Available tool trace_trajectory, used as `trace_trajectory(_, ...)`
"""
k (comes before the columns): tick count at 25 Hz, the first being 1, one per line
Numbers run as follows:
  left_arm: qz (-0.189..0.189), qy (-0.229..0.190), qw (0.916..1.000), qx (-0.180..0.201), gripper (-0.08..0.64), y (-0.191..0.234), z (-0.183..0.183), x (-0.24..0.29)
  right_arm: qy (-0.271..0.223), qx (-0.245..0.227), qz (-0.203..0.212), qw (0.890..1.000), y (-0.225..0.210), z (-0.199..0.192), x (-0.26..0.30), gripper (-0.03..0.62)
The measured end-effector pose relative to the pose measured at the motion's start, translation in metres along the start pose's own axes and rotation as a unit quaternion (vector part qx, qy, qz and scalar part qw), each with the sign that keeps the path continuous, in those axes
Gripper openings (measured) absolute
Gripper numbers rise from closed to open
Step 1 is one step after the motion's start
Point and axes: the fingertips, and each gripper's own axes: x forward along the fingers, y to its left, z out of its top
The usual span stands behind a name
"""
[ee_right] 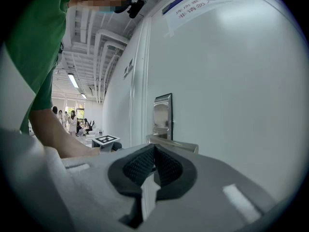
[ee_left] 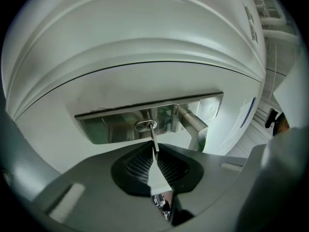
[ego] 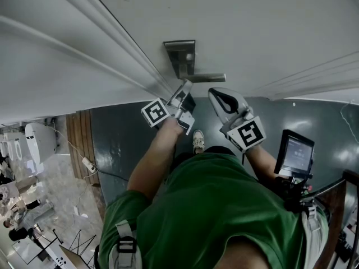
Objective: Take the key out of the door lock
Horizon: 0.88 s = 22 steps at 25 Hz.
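Closest to the head camera, the person's green shirt (ego: 213, 206) fills the lower frame, and both forearms reach toward a white door (ego: 252, 21). The left tongs (ego: 183, 88) point at the steel plate (ego: 180, 52) on the door. In the left gripper view their pads are together, clamped on the blade of the key (ee_left: 153, 138), which sits in the lock (ee_left: 145, 126) and sticks straight out of it. Just beside the lock, the lever handle (ee_left: 193, 124) juts from the same plate. The right tongs (ego: 215, 94) are near that handle, closed with nothing between them, apart from the key.
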Motion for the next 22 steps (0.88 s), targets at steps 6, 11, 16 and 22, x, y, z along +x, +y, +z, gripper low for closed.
trace_trajectory(6,-0.011,-0.003,0.9997,-0.02,0.026,-0.001,-0.001,0.002,0.003,0.0,-0.002,1.0,0.0,-0.001,-0.001,0.002)
trace_trajectory(11,-0.016,-0.003,0.999,-0.041,0.023,-0.001,-0.003,0.001,0.009,0.009,-0.005,1.0,0.0,0.0,-0.001,0.002)
trace_trajectory(16,-0.024,0.0,0.9988,-0.042,0.023,-0.003,-0.008,-0.005,0.007,0.001,-0.008,1.0,-0.005,0.0,-0.001,0.002)
trace_trajectory(22,-0.025,0.002,0.9989,-0.039,0.023,-0.003,-0.008,-0.005,0.008,-0.01,-0.015,1.0,-0.012,-0.002,0.0,0.002)
